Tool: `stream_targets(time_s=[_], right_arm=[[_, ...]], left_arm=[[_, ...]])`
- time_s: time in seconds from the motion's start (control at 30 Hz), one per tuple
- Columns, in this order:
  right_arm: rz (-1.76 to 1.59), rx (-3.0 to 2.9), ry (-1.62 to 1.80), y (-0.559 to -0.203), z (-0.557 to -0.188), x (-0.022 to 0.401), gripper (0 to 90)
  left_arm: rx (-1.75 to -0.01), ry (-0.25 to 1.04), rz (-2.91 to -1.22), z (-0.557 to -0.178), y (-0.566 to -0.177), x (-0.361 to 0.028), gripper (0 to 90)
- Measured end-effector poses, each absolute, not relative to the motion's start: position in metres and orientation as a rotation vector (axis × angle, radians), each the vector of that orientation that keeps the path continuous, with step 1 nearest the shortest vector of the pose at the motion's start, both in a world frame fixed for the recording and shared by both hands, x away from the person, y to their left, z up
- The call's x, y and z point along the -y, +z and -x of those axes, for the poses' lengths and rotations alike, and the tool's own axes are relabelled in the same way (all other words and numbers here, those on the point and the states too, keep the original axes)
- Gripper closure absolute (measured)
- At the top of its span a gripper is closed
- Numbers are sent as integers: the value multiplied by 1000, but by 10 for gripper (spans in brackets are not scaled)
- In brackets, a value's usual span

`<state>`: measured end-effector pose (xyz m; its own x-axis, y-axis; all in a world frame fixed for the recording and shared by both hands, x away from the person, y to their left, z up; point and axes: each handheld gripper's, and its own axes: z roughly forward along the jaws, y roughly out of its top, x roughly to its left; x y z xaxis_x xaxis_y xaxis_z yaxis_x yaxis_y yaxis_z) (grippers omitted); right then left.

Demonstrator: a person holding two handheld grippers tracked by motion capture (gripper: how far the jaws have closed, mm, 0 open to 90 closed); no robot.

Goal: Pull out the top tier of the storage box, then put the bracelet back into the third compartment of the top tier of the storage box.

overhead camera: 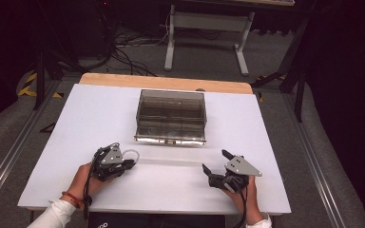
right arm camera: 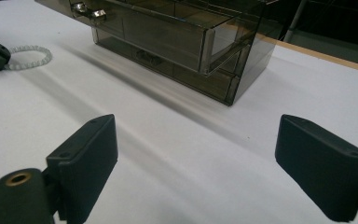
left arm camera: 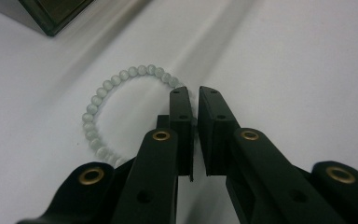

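A smoky clear drawer box (overhead camera: 171, 116) is set mid-table (overhead camera: 85, 123), one drawer drawn out, probably to receive the bracelet (left arm camera: 116, 105). The right gripper (overhead camera: 217, 167) is held spread and idle near the front edge. The left gripper (left arm camera: 193, 100) is pinched on the bracelet, a ring of pale, milky green beads laid flat left of the box
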<state>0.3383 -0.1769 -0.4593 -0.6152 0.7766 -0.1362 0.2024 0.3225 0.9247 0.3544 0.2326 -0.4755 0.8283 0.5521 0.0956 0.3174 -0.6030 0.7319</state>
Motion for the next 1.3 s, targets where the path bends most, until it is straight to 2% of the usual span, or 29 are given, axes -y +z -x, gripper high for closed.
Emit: stream_targets(time_s=[0.23, 0.33, 0.67, 1.3], right_arm=[[-848, -2000, 1295, -457, -337, 178, 137], [-836, -2003, 1298, -457, -337, 177, 138], [-824, -1988, 1301, -456, -337, 176, 133], [-764, -1972, 1280, -454, -331, 173, 140]], left_arm=[[-606, 449, -2250, -349, -476, -233, 848], [-574, 506, -2266, -343, -475, -234, 849], [-558, 558, -2149, -331, -455, -248, 849], [-551, 557, -2074, -325, -440, -256, 849]])
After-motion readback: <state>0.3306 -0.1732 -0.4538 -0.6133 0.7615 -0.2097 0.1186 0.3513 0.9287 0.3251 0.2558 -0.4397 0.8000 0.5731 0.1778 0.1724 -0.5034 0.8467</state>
